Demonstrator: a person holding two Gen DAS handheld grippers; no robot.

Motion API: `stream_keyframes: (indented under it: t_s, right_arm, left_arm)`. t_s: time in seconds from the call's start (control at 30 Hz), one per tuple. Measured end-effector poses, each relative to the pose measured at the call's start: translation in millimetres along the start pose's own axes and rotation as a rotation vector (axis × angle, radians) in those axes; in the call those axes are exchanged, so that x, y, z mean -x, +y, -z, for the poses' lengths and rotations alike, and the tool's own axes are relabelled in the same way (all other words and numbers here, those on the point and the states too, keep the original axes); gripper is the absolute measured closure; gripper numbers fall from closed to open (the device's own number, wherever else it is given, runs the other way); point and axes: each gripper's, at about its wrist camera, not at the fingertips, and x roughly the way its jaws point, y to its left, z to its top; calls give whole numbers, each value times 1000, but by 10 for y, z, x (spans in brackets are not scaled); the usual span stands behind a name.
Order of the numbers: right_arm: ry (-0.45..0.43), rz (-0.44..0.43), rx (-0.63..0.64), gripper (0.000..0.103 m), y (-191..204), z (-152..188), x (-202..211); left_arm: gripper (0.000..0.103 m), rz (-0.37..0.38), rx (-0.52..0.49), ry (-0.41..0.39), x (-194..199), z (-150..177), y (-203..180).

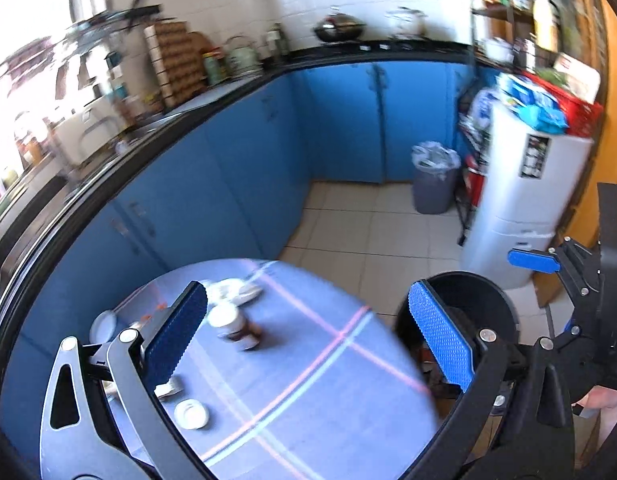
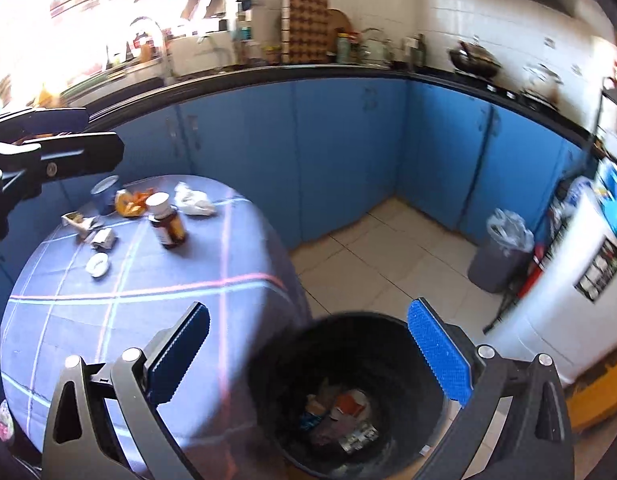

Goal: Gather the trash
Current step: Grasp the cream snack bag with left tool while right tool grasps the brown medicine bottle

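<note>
A round table with a blue checked cloth holds trash: a brown bottle with a white cap, crumpled white paper, orange scraps, torn wrappers, a small white lid and a cup. A black bin beside the table holds several wrappers. My right gripper is open and empty above the bin's rim. My left gripper is open and empty above the table, near the bottle. The bin shows behind its right finger.
Blue cabinets with a black counter curve around the room. A grey bin with a plastic liner stands on the tiled floor in the corner. A white appliance and a cluttered rack stand at the right.
</note>
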Motion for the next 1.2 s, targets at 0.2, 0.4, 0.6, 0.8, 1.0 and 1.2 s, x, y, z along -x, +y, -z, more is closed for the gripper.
stream_keyframes:
  t_s: [0.2, 0.4, 0.6, 0.8, 1.0, 1.2]
  right_arm:
    - [-11, -47, 54, 6, 454, -257, -137]
    - [-5, -108, 88, 6, 930, -494, -395]
    - [31, -148, 115, 6, 1388, -703, -835]
    - [80, -151, 135, 6, 1724, -817, -1304]
    - [139, -130, 137, 6, 1853, -803, -1719]
    - [178, -131, 109, 6, 1843, -791, -1965]
  left_arm:
    - [3, -76, 96, -16, 159, 240, 695]
    - [3, -166, 201, 21, 193, 624, 1394]
    - [3, -246, 265, 92, 39, 1117, 1923]
    - [3, -278, 341, 154, -191, 1507, 2378]
    - [4, -245, 412, 208, -487, 1842, 2748]
    - [4, -221, 436, 252, -849, 1897, 2928]
